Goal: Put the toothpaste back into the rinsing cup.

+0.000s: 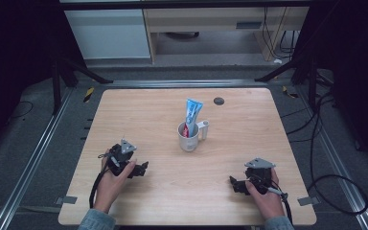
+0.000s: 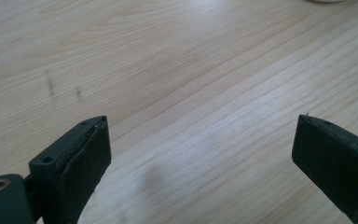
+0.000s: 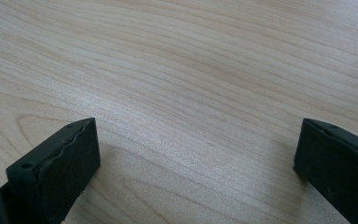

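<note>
A white mug (image 1: 189, 136) stands near the middle of the wooden table (image 1: 148, 110), its handle to the right. A blue and red toothpaste tube (image 1: 191, 116) stands upright inside it. My left gripper (image 1: 143, 167) rests low on the table at front left, well apart from the mug. In the left gripper view its jaws stand wide apart over bare wood, so my left gripper (image 2: 200, 140) is open with nothing between them. My right gripper (image 1: 233, 184) sits at front right, pointing left. It is open too, my right gripper (image 3: 198, 144) holding nothing.
A small dark round disc (image 1: 219, 100) lies near the table's far edge. Black stand legs (image 1: 76, 72) and cables (image 1: 316, 158) sit on the floor around the table. A white cabinet (image 1: 108, 33) and a wooden desk (image 1: 211, 21) stand behind.
</note>
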A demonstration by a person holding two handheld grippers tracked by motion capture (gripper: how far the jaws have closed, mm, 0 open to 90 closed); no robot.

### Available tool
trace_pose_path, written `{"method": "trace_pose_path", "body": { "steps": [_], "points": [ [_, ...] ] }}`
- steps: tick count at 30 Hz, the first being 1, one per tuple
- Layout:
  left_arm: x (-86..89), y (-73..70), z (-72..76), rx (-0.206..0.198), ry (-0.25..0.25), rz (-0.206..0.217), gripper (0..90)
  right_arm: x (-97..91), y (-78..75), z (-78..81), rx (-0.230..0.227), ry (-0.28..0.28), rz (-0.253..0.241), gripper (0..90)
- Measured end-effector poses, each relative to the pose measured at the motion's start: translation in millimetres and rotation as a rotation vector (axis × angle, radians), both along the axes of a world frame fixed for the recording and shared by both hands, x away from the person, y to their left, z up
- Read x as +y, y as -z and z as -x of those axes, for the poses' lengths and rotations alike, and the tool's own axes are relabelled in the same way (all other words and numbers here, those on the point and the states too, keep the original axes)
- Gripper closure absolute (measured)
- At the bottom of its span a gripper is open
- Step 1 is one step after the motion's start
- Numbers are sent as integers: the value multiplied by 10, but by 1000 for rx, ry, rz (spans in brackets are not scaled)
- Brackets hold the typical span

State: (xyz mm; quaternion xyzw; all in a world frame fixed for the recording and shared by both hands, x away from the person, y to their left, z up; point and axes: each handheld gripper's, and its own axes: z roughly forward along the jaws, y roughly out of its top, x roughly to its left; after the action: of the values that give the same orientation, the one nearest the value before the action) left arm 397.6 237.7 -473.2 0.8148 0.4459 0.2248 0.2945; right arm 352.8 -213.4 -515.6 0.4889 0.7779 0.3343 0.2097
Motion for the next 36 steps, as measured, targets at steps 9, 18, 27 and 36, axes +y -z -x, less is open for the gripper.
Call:
{"method": "trace_pose_path", "body": {
  "steps": [9, 18, 27, 36],
  "points": [
    [322, 70, -57, -4, -79, 14, 44, -2, 1, -1, -2, -1, 2, 4],
    [584, 102, -133, -19, -150, 36, 47, 0, 0, 0, 0, 0, 0, 4],
    [751, 188, -246, -13, -191, 62, 53, 0, 0, 0, 0, 0, 0, 4],
    [779, 287, -289, 2, -182, 65, 51, -2, 1, -1, -2, -1, 2, 4]
  ]
}}
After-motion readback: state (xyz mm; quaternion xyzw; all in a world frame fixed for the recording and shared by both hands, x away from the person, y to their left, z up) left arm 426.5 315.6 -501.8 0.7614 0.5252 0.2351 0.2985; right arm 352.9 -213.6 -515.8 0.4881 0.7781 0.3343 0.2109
